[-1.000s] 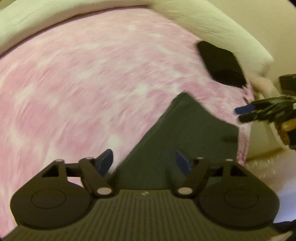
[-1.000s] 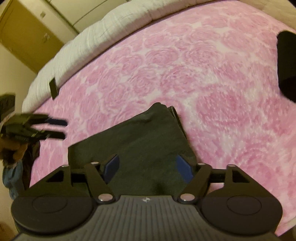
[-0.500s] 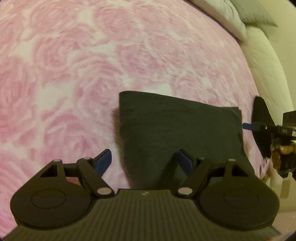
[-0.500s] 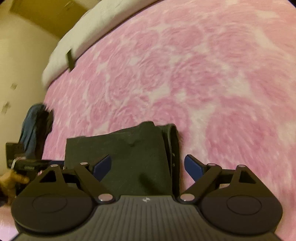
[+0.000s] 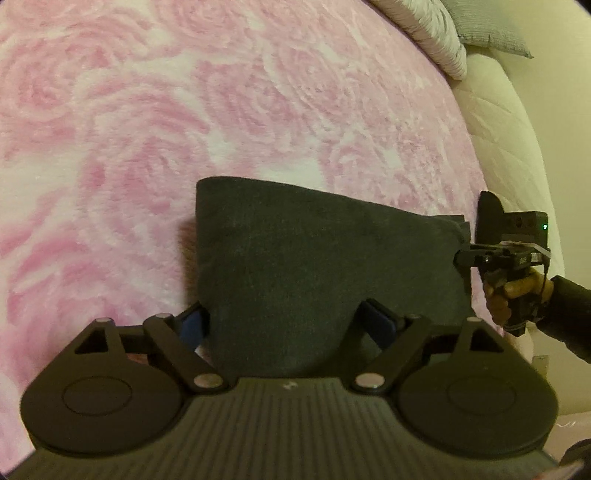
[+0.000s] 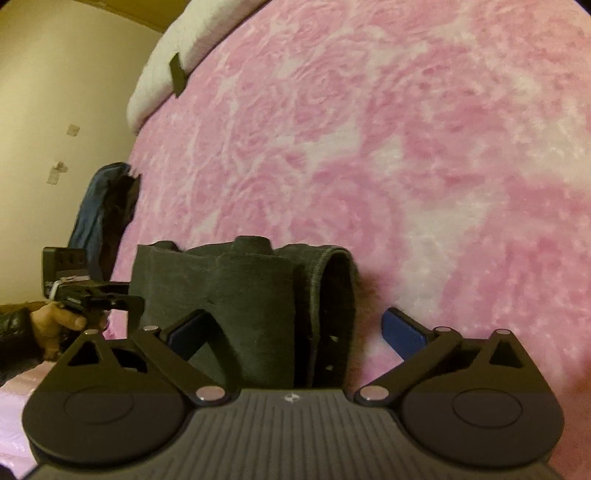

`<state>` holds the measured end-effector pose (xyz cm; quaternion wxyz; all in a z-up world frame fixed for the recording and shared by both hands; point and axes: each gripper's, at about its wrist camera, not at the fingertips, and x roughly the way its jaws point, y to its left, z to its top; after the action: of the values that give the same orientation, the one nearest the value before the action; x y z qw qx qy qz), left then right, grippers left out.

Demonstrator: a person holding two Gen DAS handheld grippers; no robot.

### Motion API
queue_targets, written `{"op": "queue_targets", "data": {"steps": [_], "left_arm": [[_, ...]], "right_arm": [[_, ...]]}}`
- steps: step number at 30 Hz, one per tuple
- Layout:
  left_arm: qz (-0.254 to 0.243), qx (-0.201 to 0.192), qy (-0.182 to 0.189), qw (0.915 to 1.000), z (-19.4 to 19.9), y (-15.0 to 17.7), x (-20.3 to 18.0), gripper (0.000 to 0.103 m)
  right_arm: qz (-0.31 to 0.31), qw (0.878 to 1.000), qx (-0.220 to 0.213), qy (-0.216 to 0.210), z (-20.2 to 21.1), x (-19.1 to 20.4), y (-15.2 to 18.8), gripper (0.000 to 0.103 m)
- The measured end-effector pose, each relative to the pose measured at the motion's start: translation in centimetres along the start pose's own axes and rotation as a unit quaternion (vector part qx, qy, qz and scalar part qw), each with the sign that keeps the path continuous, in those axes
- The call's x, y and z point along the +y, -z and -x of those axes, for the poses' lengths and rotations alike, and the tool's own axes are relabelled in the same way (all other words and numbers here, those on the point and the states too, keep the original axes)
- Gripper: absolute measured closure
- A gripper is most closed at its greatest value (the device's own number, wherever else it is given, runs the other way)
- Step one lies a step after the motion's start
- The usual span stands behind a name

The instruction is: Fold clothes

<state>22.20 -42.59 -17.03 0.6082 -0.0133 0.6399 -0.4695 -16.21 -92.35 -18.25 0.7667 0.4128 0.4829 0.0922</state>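
Note:
A dark grey folded garment (image 5: pixel 325 273) lies on a pink rose-patterned blanket (image 5: pixel 184 110). My left gripper (image 5: pixel 284 321) is open, its blue pads low at either side of the garment's near left edge. My right gripper (image 6: pixel 295 328) is open at the opposite end, astride the garment's (image 6: pixel 251 302) layered hem edge. Each gripper shows in the other's view: the right one (image 5: pixel 465 254) at the garment's far right corner, the left one (image 6: pixel 125 299) at the garment's left side.
A cream quilt (image 5: pixel 495 122) and grey-white pillows (image 5: pixel 436 33) lie along the bed's right side. A dark blue garment (image 6: pixel 99 210) hangs at the bed's edge by the cream wall. A small black tag (image 6: pixel 178 74) sits on the white bedding.
Both grippers have dropped low and close to the garment's opposite ends. They stay open. The garment lies flat as before.

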Motion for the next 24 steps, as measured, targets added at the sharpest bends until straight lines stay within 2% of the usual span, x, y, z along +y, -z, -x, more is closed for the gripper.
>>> {"op": "queue_targets", "data": {"steps": [1,2,3,6,10,12,14,18,20,24], "left_arm": [[0.001,-0.001,0.005,1.0000,0.1,0.1,0.1,0.025],[0.002,-0.002,0.009,1.0000,0.2,0.1,0.1,0.028],[0.003,-0.003,0.013,0.9999,0.3,0.2,0.2,0.029],[0.000,-0.001,0.022,0.9998,0.4,0.1,0.5,0.031],[-0.008,0.001,0.029,0.9995,0.7,0.1,0.4,0.039],[-0.016,0.001,0.028,0.9995,1.0,0.2,0.0,0.048],[-0.029,0.000,0.022,0.9993,1.2,0.3,-0.6,0.050],[-0.018,0.017,0.012,0.9996,0.6,0.0,-0.1,0.040],[0.004,0.026,0.019,0.9995,0.6,-0.2,0.5,0.039],[0.020,0.025,0.016,0.9994,1.0,1.1,0.6,0.039]], "right_arm": [[-0.001,1.000,0.008,-0.012,-0.1,0.2,0.0,0.006],[-0.001,1.000,0.016,-0.024,-0.2,0.4,0.0,0.018],[-0.001,0.999,0.028,-0.035,-0.5,0.7,0.1,0.023],[0.015,0.997,0.058,-0.045,-1.6,1.4,0.5,0.023],[-0.008,0.997,0.055,-0.055,-1.5,0.4,0.3,0.033],[-0.012,0.997,0.055,-0.048,-1.1,0.6,0.4,0.036],[-0.019,0.998,0.050,-0.037,-0.9,0.8,0.8,0.038],[-0.030,0.999,0.035,-0.017,-0.9,1.4,1.5,0.039],[-0.032,0.999,0.034,-0.012,-0.6,1.5,1.7,0.037],[-0.036,0.999,0.037,-0.008,-0.6,1.7,2.4,0.028]]}}
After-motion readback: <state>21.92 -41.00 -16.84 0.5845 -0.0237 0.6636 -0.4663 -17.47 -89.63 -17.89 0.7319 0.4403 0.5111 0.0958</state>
